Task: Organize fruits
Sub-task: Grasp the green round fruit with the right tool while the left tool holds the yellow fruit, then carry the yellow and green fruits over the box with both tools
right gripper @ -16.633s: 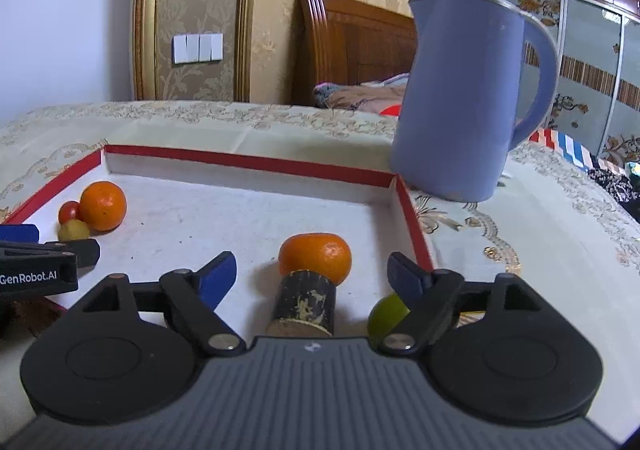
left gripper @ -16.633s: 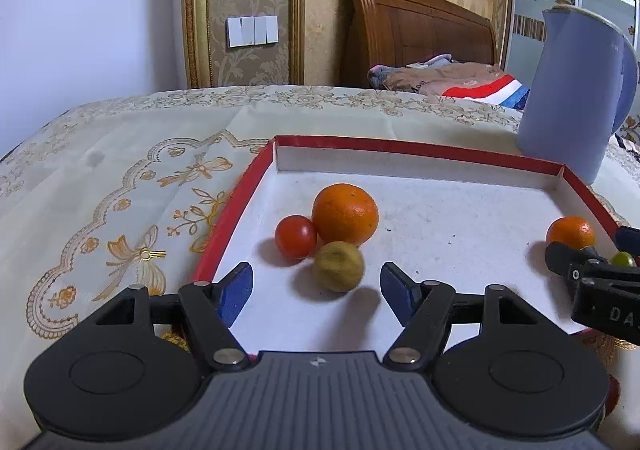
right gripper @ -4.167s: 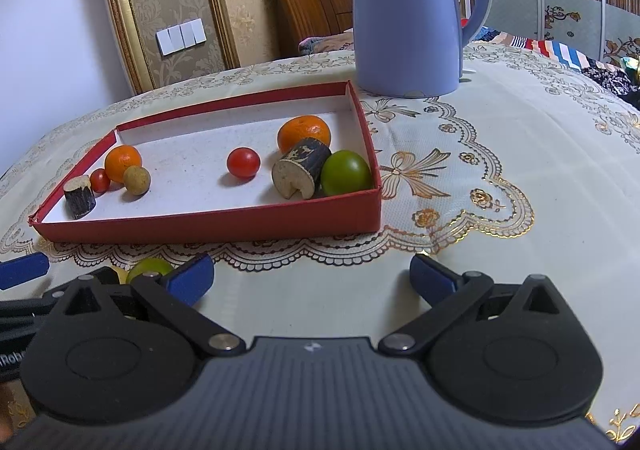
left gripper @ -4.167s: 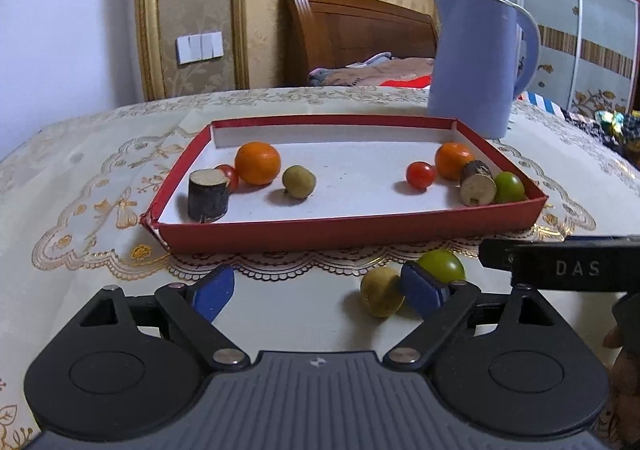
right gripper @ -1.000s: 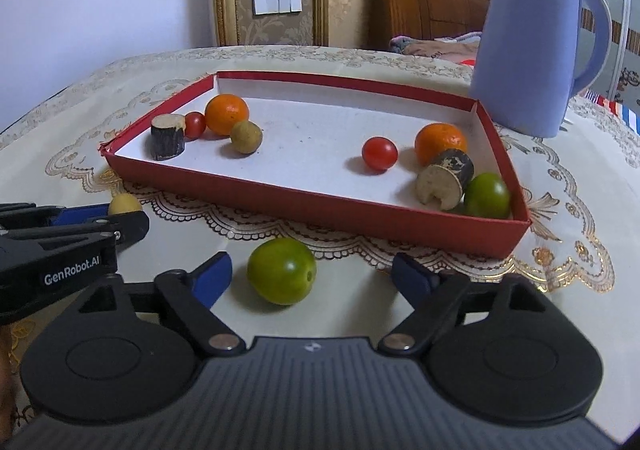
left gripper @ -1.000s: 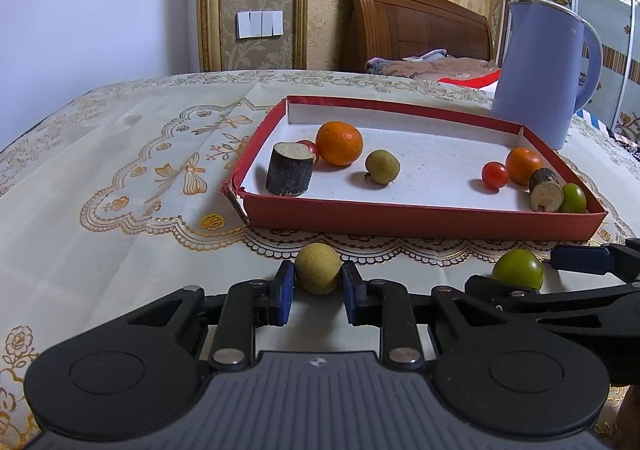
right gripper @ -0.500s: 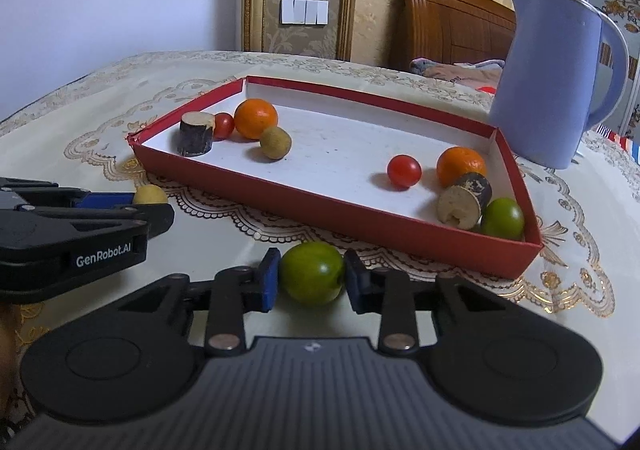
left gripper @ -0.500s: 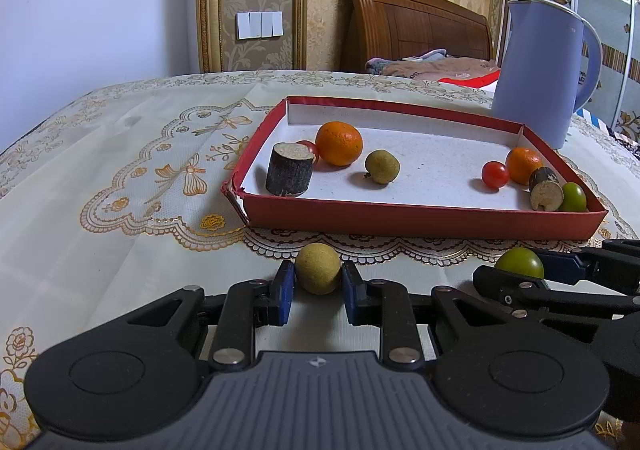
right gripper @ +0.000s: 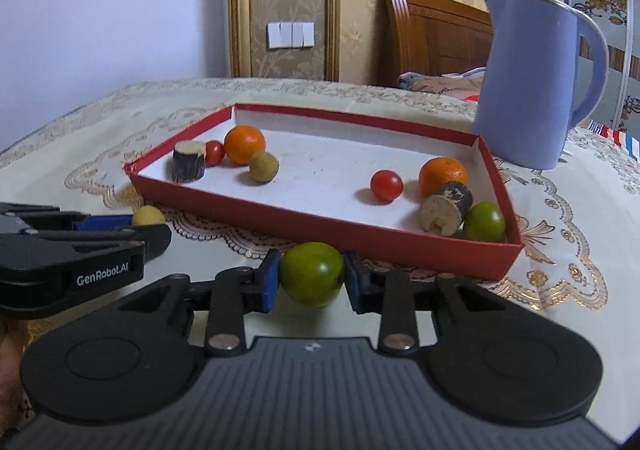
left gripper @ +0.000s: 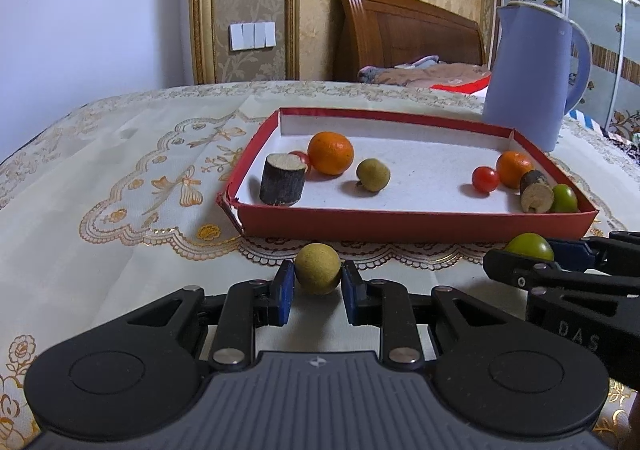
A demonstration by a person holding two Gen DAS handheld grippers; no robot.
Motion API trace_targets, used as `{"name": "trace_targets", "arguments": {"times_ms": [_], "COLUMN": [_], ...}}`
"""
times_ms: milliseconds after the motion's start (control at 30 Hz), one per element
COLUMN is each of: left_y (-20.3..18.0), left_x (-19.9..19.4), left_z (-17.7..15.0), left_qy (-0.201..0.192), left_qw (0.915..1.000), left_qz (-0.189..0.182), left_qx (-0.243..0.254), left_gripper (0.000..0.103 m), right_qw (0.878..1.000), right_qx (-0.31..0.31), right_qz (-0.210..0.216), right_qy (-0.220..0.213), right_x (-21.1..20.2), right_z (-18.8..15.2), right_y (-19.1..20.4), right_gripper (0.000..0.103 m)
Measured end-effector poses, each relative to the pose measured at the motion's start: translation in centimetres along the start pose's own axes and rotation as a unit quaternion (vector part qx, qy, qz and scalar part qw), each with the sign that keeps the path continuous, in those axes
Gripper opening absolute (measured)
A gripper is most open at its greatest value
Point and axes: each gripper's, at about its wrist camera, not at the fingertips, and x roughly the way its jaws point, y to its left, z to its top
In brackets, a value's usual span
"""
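Observation:
A red tray (left gripper: 412, 219) with a white floor holds two groups. At its left end are a dark wood stub (left gripper: 282, 180), a red tomato (left gripper: 301, 157), an orange (left gripper: 330, 153) and a yellow-brown fruit (left gripper: 373, 175). At its right end are a tomato (left gripper: 485, 179), an orange (left gripper: 513, 169), a wood stub (left gripper: 535, 197) and a green fruit (left gripper: 565, 198). My left gripper (left gripper: 318, 286) is shut on a yellow-brown fruit (left gripper: 318, 268) in front of the tray. My right gripper (right gripper: 311, 282) is shut on a green fruit (right gripper: 312, 273) near the tray's front wall (right gripper: 328, 231).
A tall blue jug (right gripper: 536, 80) stands behind the tray's right corner. The table wears a cream embroidered cloth (left gripper: 120, 178). A wooden headboard (left gripper: 404, 38) and the wall lie beyond the table.
Both grippers have risen slightly with their fruits and moved a little closer to the tray. Their jaws stay shut. The tray's contents have not moved.

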Motion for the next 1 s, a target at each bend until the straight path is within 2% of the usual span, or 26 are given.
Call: {"name": "trace_targets", "arguments": {"times_ms": [167,267,367,567,1000], "left_y": [0.1,0.4,0.0,-0.7,-0.9], "left_x": [-1.1,-1.7,-1.7,1.2,6.0], "left_z": [0.4,1.4,2.7,4.8,5.3], "left_qy": [-0.028,-0.048,-0.062,-0.041,0.003], "left_qw": [0.9996,0.9986,0.9980,0.9990,1.0000], "left_qz": [-0.008,-0.020,-0.013,-0.018,-0.003], "left_qx": [-0.005,-0.012,-0.002,0.000,0.007], "left_gripper": [0.025,0.025,0.025,0.025,0.025], "right_qw": [0.999,0.999,0.998,0.999,0.999], "right_qx": [0.012,0.009,0.008,0.022,0.015], "right_qz": [-0.012,-0.020,-0.025,-0.037,-0.044], "right_qy": [-0.035,-0.047,-0.050,-0.031,0.019], "right_x": [-1.1,-1.2,-0.3,2.7,6.7], "right_z": [0.8,1.9,3.1,4.3,4.6], "right_y": [-0.6,-1.0,-1.3,-2.2,-1.5], "right_gripper": [0.032,0.032,0.032,0.032,0.032]}}
